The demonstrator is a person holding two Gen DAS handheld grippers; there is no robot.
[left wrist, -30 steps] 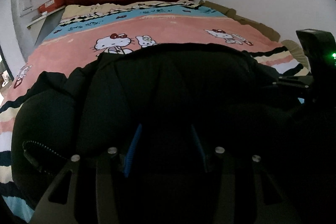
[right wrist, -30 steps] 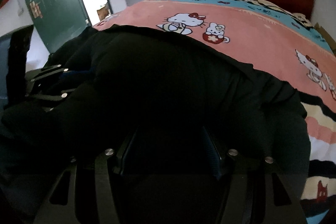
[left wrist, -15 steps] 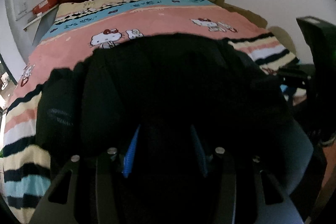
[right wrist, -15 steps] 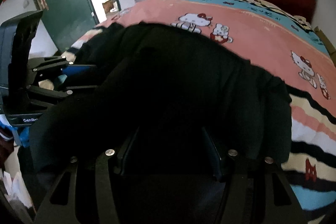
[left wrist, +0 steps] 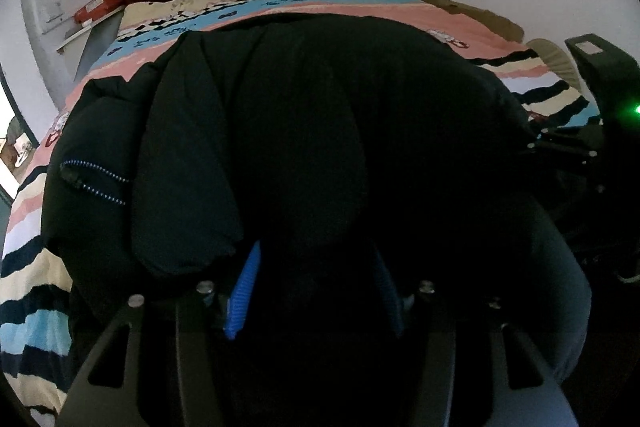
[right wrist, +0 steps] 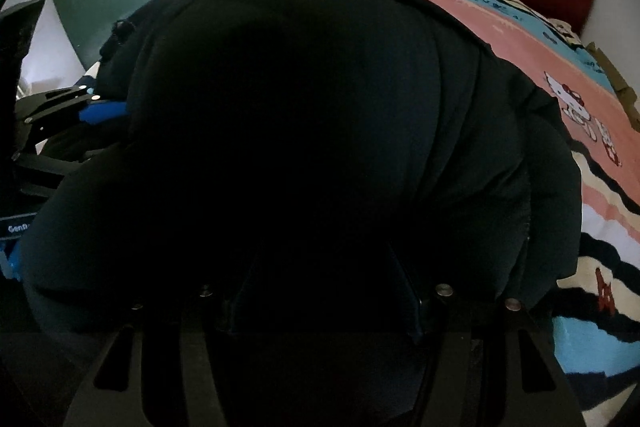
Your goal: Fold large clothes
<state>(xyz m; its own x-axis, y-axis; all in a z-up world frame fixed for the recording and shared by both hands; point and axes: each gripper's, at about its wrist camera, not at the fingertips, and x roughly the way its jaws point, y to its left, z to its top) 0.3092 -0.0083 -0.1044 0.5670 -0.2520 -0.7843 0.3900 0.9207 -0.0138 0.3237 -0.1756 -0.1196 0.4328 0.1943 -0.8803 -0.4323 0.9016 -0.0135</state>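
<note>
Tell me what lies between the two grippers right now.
The black jacket fills the stretch between them. In the left wrist view it bulges from the left gripper across to the right gripper; the right wrist view shows the same bulk.

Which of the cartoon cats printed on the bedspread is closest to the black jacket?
On the bedspread, the upper cat with the red bow sits right beside the black jacket's edge; the smaller figure lies farther off.
</note>
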